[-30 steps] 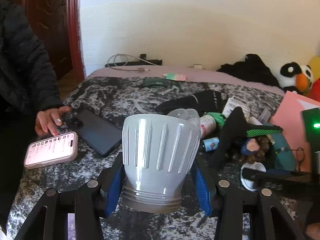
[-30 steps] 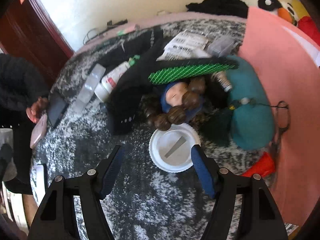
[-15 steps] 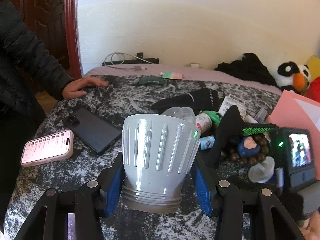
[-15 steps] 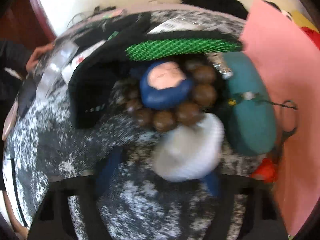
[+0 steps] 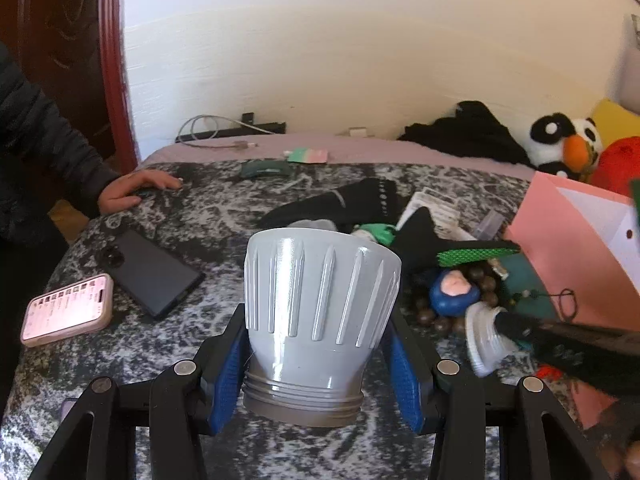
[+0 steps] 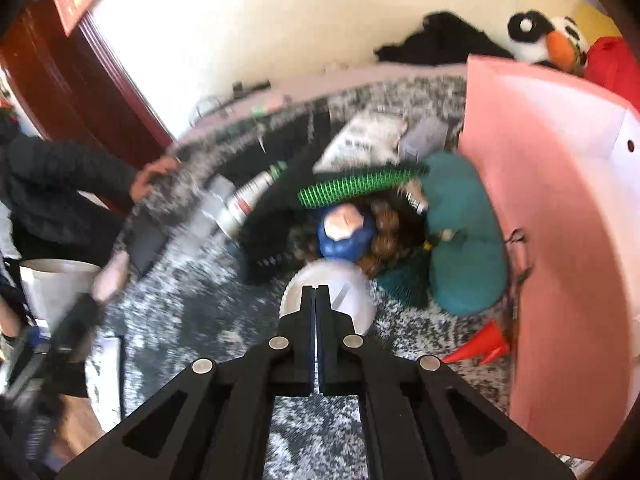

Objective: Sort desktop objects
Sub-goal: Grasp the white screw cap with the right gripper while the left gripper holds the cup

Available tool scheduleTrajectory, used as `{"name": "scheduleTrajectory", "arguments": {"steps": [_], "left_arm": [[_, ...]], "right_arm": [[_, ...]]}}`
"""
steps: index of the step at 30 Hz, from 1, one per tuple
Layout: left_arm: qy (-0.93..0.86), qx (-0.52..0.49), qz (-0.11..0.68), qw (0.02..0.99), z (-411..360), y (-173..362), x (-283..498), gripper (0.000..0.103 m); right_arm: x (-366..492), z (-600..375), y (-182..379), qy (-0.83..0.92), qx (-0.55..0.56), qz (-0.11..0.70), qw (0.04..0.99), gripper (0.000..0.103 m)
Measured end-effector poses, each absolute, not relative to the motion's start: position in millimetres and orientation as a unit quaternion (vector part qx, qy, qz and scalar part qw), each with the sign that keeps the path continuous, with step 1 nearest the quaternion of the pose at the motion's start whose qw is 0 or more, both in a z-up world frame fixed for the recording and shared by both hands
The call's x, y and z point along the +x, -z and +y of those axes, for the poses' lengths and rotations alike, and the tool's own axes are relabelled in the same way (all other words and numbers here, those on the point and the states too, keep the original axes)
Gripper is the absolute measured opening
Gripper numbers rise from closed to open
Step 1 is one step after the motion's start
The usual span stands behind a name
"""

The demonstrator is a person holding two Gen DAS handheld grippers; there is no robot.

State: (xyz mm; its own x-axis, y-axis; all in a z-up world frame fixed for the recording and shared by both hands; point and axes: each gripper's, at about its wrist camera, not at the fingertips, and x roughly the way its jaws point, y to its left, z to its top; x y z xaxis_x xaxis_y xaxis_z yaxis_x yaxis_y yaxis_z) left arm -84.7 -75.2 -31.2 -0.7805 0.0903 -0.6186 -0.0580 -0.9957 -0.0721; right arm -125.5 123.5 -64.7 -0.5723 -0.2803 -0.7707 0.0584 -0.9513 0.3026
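Up close, the left gripper [image 5: 316, 364] pinches a ribbed grey cup [image 5: 318, 312] by its narrow threaded base, blue pads [image 5: 230, 376] pressed against either side, the wide mouth tilted away from the camera. It hangs above the near edge of a table [image 5: 224, 208] covered in a mottled black-and-white cloth. The right gripper [image 6: 315, 296] has its fingers pressed together on the rim of a white lid [image 6: 340, 288], which stands tilted off the cloth; in the left view the same lid sits at the tip of the dark fingers reaching in from the right edge. Just beyond the lid lie a blue doll head [image 6: 344, 228] ringed by brown beads [image 6: 384, 228], a green mesh strip [image 6: 352, 188] and a teal pouch [image 6: 464, 232], heaped towards the table's right side. A pink box [image 6: 552, 208] stands open along the right edge. Near the left edge lie a black phone [image 5: 150, 272] and a pink-cased phone [image 5: 66, 310] with its screen lit. A person's hand [image 5: 134, 188] rests on the far left corner.
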Motion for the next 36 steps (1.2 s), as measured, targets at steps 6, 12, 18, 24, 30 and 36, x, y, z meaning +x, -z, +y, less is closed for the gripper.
{"name": "scheduleTrajectory", "arguments": {"steps": [6, 12, 18, 24, 30, 36], "left_arm": [[-0.943, -0.329, -0.014, 0.059, -51.1, 30.2, -84.7, 0.054], [-0.943, -0.328, -0.003, 0.062, -46.6, 30.5, -83.0, 0.054], [-0.943, -0.329, -0.019, 0.044, -71.6, 31.1, -84.2, 0.054], [-0.942, -0.333, -0.025, 0.029, -93.4, 34.7, -85.4, 0.054], [-0.942, -0.334, -0.029, 0.029, -101.2, 35.3, -84.9, 0.054], [-0.942, -0.333, -0.027, 0.034, -97.7, 34.4, -84.3, 0.054]], "right_arm": [[-113.4, 135.2, 41.4, 0.887, 0.432, -0.126, 0.100, 0.000], [-124.7, 124.2, 70.6, 0.842, 0.499, -0.155, 0.136, 0.024], [-145.7, 86.9, 87.0, 0.849, 0.501, -0.112, 0.125, 0.071], [-167.1, 59.0, 119.1, 0.835, 0.538, -0.076, 0.086, 0.073], [-170.9, 36.9, 145.0, 0.835, 0.546, -0.005, 0.069, 0.059], [-166.7, 39.3, 137.8, 0.842, 0.534, -0.014, 0.082, 0.058]]}}
